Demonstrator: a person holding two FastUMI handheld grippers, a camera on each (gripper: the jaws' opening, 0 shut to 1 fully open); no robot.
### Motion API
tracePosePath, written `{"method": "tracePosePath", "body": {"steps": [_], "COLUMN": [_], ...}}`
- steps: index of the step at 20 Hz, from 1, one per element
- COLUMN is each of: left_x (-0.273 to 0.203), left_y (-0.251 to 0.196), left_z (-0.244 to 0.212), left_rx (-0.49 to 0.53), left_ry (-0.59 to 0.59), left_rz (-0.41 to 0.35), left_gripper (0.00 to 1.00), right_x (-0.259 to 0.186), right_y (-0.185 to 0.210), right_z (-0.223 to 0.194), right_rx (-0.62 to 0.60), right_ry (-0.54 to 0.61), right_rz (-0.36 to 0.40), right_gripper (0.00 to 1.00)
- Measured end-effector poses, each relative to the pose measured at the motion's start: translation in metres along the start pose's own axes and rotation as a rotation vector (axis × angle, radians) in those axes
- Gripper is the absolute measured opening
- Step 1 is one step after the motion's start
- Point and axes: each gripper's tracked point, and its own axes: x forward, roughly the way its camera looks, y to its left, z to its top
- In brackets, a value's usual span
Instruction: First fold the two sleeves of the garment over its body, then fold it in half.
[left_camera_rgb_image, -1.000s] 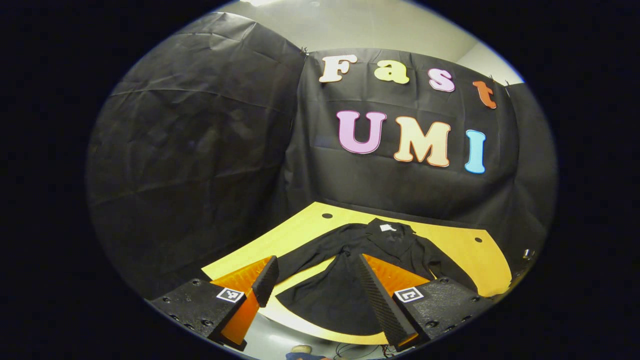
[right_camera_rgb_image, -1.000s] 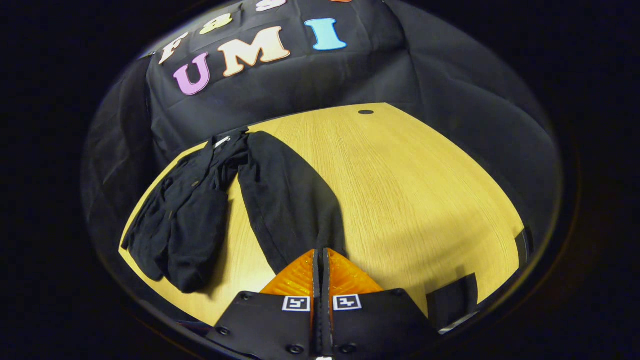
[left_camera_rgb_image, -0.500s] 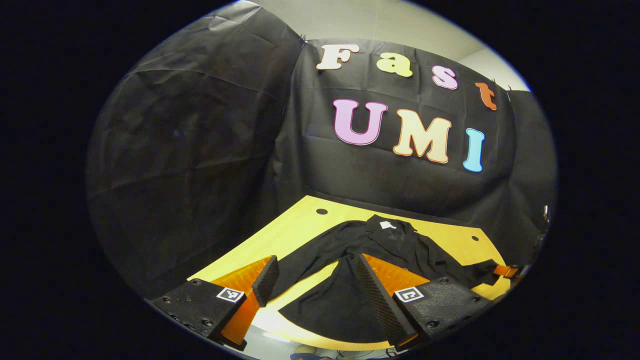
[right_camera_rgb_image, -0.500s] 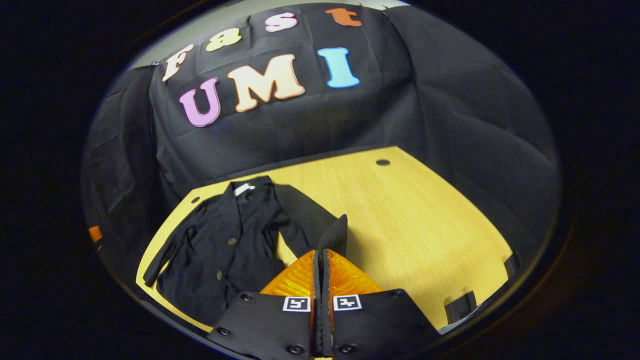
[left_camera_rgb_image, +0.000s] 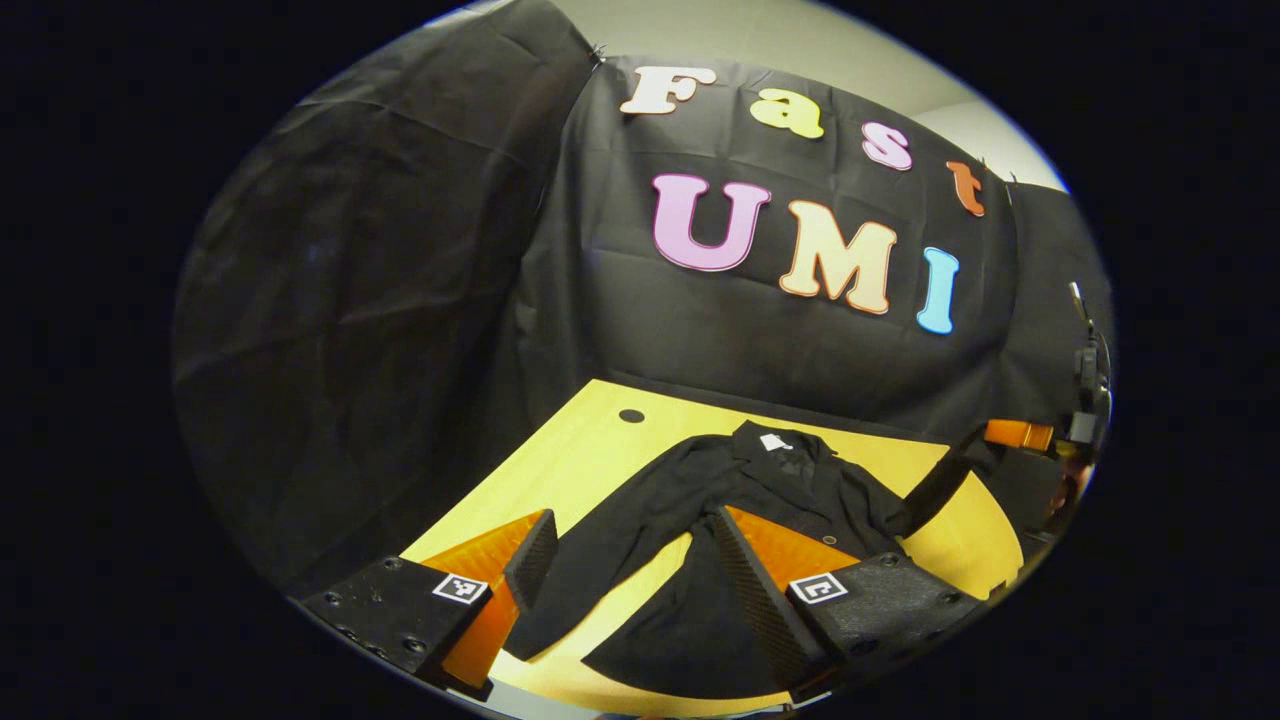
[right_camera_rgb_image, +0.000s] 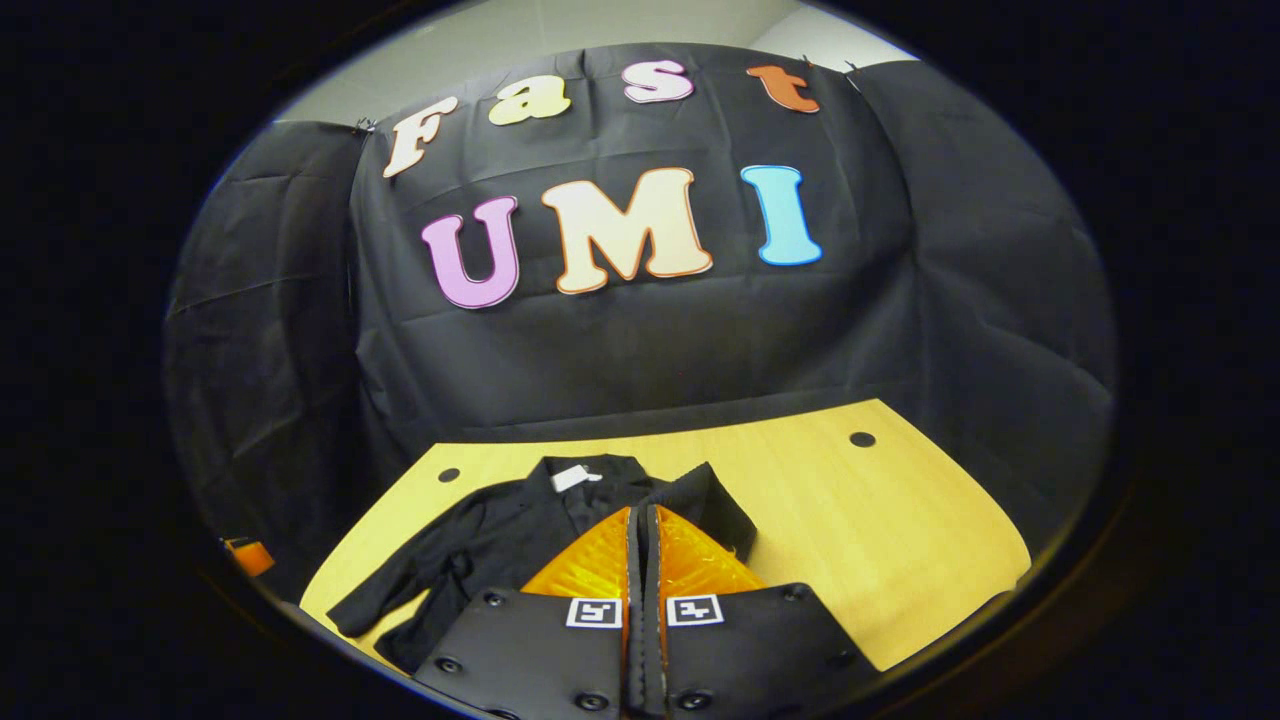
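Now, line by line:
Right tool: in the right gripper view the right tool (right_camera_rgb_image: 640, 520) has its two orange fingers pressed together with the cuff end of the right sleeve (right_camera_rgb_image: 715, 500) pinched between them; the cloth rises from the fingertips and drapes just past them.
Right tool seen from the left gripper view: it shows far off to the right (left_camera_rgb_image: 1015, 435), up off the desk, with the sleeve hanging taut from it down to the garment's shoulder.
Left tool: the left tool (left_camera_rgb_image: 625, 545) is released, its fingers spread wide apart and grasping nothing; it hovers above the near edge of the desk.
Garment: the black garment (left_camera_rgb_image: 760, 500) lies face up on the desk ahead of the left tool, collar and white tag (left_camera_rgb_image: 772, 441) at the far end, hem nearest the tool.
Left sleeve: the left sleeve (left_camera_rgb_image: 610, 545) lies flat, stretched out from the body, its lower part running between the left tool's open fingers toward the near edge.
Desk: the wooden desk (right_camera_rgb_image: 870, 520) is bare wood to the right of the right tool.
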Motion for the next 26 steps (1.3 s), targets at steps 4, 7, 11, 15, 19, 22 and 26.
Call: {"method": "tracePosePath", "body": {"steps": [4, 7, 11, 15, 19, 22, 26], "left_x": [0.010, 0.015, 0.015, 0.021, 0.020, 0.022, 0.028], "left_y": [0.021, 0.027, 0.033, 0.038, 0.042, 0.045, 0.048], "left_z": [-0.005, -0.009, -0.011, -0.020, -0.031, -0.046, -0.062], "left_rx": [-0.011, -0.035, -0.064, -0.084, -0.077, -0.066, -0.067], "left_ry": [0.027, 0.049, 0.072, 0.095, 0.110, 0.137, 0.170], "left_rz": [0.021, 0.018, 0.015, 0.010, 0.012, 0.020, 0.025], "left_gripper": [0.94, 0.94, 0.95, 0.95, 0.95, 0.95, 0.95], "right_x": [0.024, 0.041, 0.067, 0.102, 0.145, 0.172, 0.204], "right_y": [0.047, 0.091, 0.144, 0.180, 0.211, 0.229, 0.252], "right_z": [0.026, 0.050, 0.060, 0.044, 0.013, -0.009, -0.046], "right_rx": [-0.006, -0.019, -0.038, -0.065, -0.082, -0.092, -0.135], "right_ry": [-0.028, -0.071, -0.097, -0.073, -0.028, 0.002, 0.055], "right_rz": [0.046, 0.104, 0.175, 0.204, 0.240, 0.257, 0.287], "right_gripper": [0.02, 0.02, 0.03, 0.02, 0.02, 0.02, 0.01]}}
